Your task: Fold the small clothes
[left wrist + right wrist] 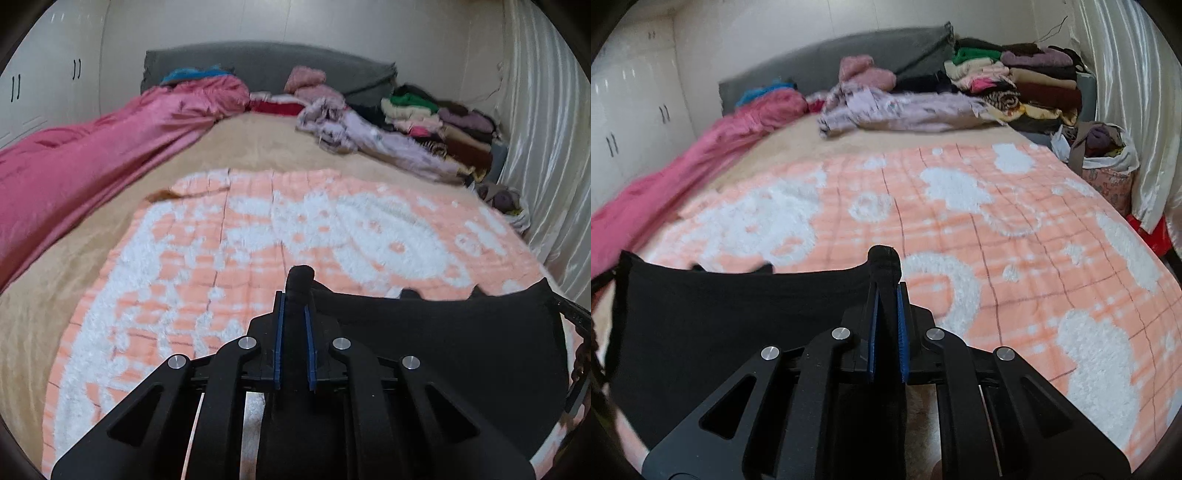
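Note:
A small black garment [461, 350] hangs stretched between my two grippers above an orange-and-white fleece blanket [258, 240]. My left gripper [295, 314] is shut on the garment's left top corner, and a bunch of black cloth sticks out past the blue pads [279, 343]. In the right wrist view my right gripper [886, 299] is shut on the other top corner of the black garment [720, 325], which spreads to the left. The blanket [997, 240] lies under it.
A pink quilt [92, 155] runs along the bed's left side. A lilac garment [905, 107] and a stack of folded clothes [1015, 81] sit at the far right by the grey headboard [258, 62]. A bag of clothes [1104, 147] stands by the white curtain [1137, 92].

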`<state>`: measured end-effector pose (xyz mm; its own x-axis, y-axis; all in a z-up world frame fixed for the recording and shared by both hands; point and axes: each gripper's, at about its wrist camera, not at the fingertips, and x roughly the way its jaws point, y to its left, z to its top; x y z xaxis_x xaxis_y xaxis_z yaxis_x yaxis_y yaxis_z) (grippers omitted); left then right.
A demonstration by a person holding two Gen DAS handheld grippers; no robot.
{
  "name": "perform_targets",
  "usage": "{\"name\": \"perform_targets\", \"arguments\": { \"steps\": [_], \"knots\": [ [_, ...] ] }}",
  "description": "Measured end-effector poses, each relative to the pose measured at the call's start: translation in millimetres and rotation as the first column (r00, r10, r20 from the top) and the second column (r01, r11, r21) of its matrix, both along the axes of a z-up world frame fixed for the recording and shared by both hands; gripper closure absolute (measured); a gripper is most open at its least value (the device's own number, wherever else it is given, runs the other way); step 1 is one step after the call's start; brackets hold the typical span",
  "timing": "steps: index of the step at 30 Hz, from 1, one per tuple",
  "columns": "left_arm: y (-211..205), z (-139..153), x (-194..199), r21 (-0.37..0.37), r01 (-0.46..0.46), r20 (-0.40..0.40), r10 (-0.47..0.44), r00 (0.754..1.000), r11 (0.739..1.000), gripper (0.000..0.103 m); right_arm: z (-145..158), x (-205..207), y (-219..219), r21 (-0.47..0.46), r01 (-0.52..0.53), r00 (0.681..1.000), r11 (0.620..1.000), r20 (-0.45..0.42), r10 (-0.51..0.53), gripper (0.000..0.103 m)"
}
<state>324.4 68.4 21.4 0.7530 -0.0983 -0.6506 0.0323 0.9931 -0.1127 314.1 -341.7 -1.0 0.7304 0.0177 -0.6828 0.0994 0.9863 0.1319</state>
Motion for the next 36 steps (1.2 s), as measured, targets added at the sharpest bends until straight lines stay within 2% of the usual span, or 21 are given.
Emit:
{"name": "perform_targets", "arguments": {
  "steps": [5, 10, 11, 12, 15, 19, 21, 23, 27, 29, 32, 36],
  "knots": [
    [5.5, -28.9, 9.9, -0.001, -0.030, -0.098, 0.029, 0.995, 1.000, 0.093, -25.2, 8.7, 1.4, -0.026, 0.021, 0.996, 0.999, -0.090, -0.024, 0.098],
    [7.5, -34.8, 8.0, 0.002, -0.041, -0.113, 0.041, 0.993, 0.999, 0.089, -29.4, 8.0, 1.4, -0.045, 0.036, 0.993, 0.998, -0.108, -0.041, 0.093],
    [7.1, -34.8, 7.3, 0.011, -0.042, -0.116, 0.043, 0.992, 0.999, 0.087, -29.7, 7.4, 1.1, -0.046, 0.038, 0.993, 0.998, -0.110, -0.043, 0.090],
    [7.5, -34.8, 7.0, 0.012, -0.046, -0.119, 0.047, 0.992, 0.999, 0.086, -29.5, 7.1, 0.8, -0.046, 0.043, 0.993, 0.998, -0.112, -0.048, 0.083],
    [12.0, -30.0, 0.3, -0.016, -0.078, -0.134, 0.075, 0.988, 0.997, 0.080, -23.7, 4.0, -2.6, -0.042, 0.066, 0.992, 0.997, -0.107, -0.070, 0.073],
    [15.4, -13.5, -22.6, -0.028, -0.114, -0.099, 0.111, 0.989, 0.993, 0.078, -7.4, -3.8, -3.7, -0.022, 0.065, 0.995, 0.998, -0.075, -0.066, 0.067],
    [15.3, -5.5, -33.4, -0.044, -0.113, -0.078, 0.110, 0.991, 0.993, 0.077, 1.1, -7.7, -0.7, -0.013, 0.056, 0.997, 0.998, -0.053, -0.056, 0.059],
    [12.3, 2.6, -45.9, -0.053, -0.104, -0.060, 0.101, 0.993, 0.993, 0.070, 11.5, -13.1, 4.7, -0.009, 0.040, 0.999, 0.999, -0.024, -0.040, 0.055],
    [1.0, 12.5, -66.7, -0.058, -0.066, -0.045, 0.064, 0.997, 0.996, 0.065, 20.8, -21.2, 16.6, -0.003, 0.002, 1.000, 1.000, -0.005, -0.002, 0.053],
    [-8.2, 16.7, -77.7, -0.053, -0.037, -0.034, 0.035, 0.999, 0.998, 0.056, 23.8, -25.0, 23.6, -0.001, -0.018, 1.000, 1.000, 0.000, 0.018, 0.052],
    [-21.9, 20.7, -91.1, -0.027, -0.002, -0.021, 0.001, 1.000, 1.000, 0.049, 27.6, -34.6, 37.9, 0.006, -0.048, 0.999, 0.999, 0.012, 0.047, 0.044],
    [-38.7, 18.7, -102.7, -0.002, 0.034, -0.023, -0.034, 0.999, 0.999, 0.043, 29.1, -46.5, 61.5, 0.000, -0.104, 0.994, 0.995, 0.012, 0.104, 0.044]
  ]
}}
